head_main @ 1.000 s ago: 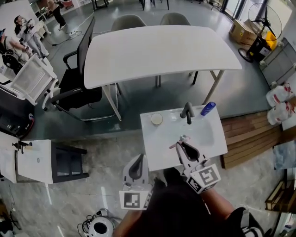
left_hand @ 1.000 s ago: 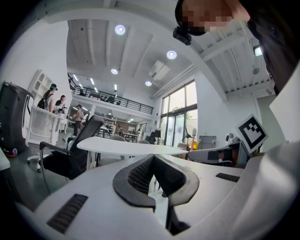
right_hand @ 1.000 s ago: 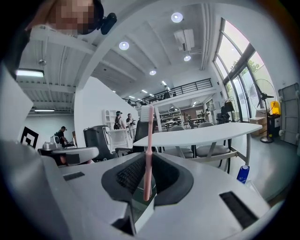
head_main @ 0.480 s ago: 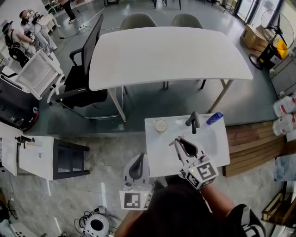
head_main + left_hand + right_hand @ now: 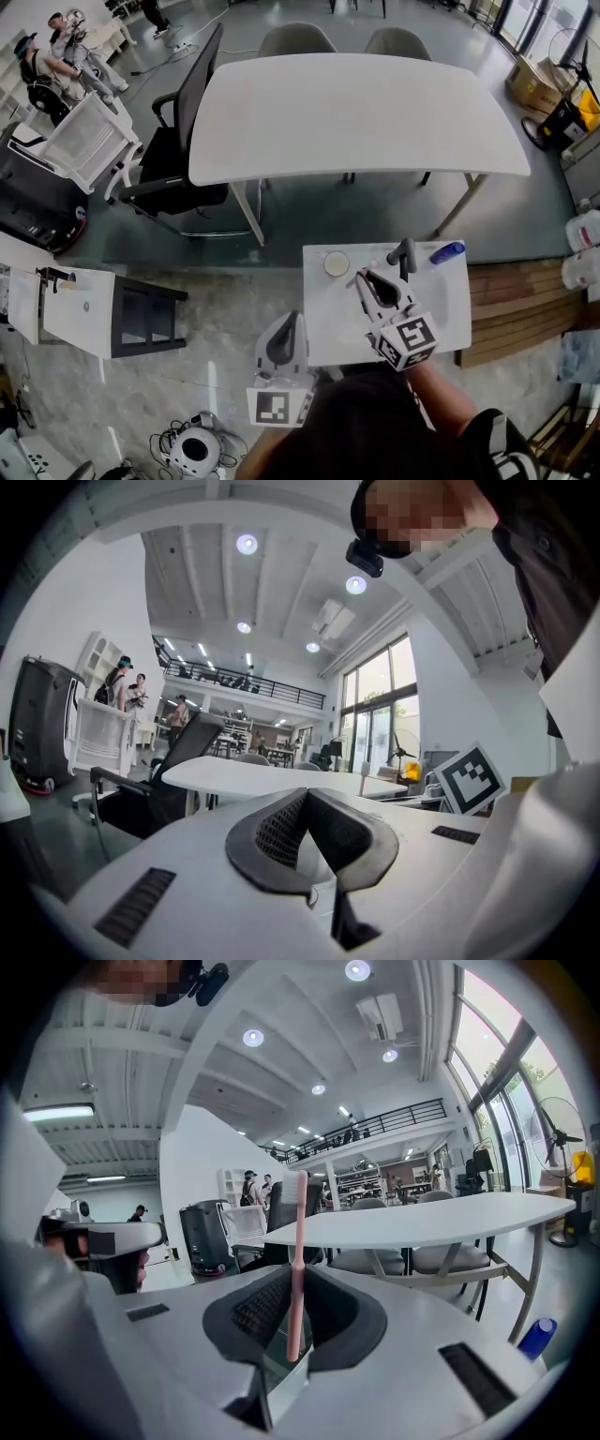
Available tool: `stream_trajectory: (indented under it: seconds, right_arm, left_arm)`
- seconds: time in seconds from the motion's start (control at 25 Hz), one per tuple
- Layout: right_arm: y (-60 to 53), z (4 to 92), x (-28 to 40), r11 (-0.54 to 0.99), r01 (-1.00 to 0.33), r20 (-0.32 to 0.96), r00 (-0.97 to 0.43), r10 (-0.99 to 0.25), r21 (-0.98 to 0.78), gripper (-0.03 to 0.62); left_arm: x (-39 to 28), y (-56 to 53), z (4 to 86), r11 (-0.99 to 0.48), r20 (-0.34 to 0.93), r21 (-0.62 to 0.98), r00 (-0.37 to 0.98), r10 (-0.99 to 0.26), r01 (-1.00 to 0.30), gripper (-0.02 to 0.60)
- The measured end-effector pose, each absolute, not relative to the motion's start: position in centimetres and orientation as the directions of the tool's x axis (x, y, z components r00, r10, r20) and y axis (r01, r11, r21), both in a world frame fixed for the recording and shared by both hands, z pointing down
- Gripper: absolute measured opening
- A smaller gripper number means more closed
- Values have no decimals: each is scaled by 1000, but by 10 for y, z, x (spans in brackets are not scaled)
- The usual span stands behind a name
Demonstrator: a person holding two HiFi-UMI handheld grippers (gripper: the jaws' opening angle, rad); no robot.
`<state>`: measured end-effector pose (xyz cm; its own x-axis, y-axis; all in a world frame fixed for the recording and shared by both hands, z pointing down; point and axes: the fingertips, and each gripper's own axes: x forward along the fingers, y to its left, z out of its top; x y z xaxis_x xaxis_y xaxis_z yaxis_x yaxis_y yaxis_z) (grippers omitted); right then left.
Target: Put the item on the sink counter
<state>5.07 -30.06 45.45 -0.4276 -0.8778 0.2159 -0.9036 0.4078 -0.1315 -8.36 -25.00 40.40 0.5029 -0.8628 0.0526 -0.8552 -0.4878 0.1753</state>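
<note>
Nearest, at the near edge of the sink bench (image 5: 323, 328), the left claw (image 5: 292, 322) is held with its jaws brought together and nothing between them. Just to the right and a little farther, the right claw (image 5: 365, 278) is held over the bench, its jaws clamped on the handle of a pink toothbrush (image 5: 296, 1260). In the right gripper view the toothbrush's long axis is seen upright, crosswise to the jaws, with the white bristle head at the top, well above the pads, and the handle's lower end between them. Along the far edge of the bench, a round white dish (image 5: 337, 263) is seen at the left, a dark faucet (image 5: 405, 253) just right of the claw's tip, and a blue bottle (image 5: 447, 252) lying on its side farther right. Beyond, a large white table (image 5: 356, 103) is seen, with a black office chair (image 5: 178, 150) at its left.
</note>
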Motion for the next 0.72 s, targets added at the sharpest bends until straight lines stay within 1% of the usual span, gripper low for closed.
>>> stream_trajectory:
  seconds: [0.72]
  right_arm:
    - [-356, 542, 54, 388, -910, 333, -413, -848, -143, 43]
  left_arm:
    - [-67, -286, 422, -488, 83, 185, 509, -857, -853, 15]
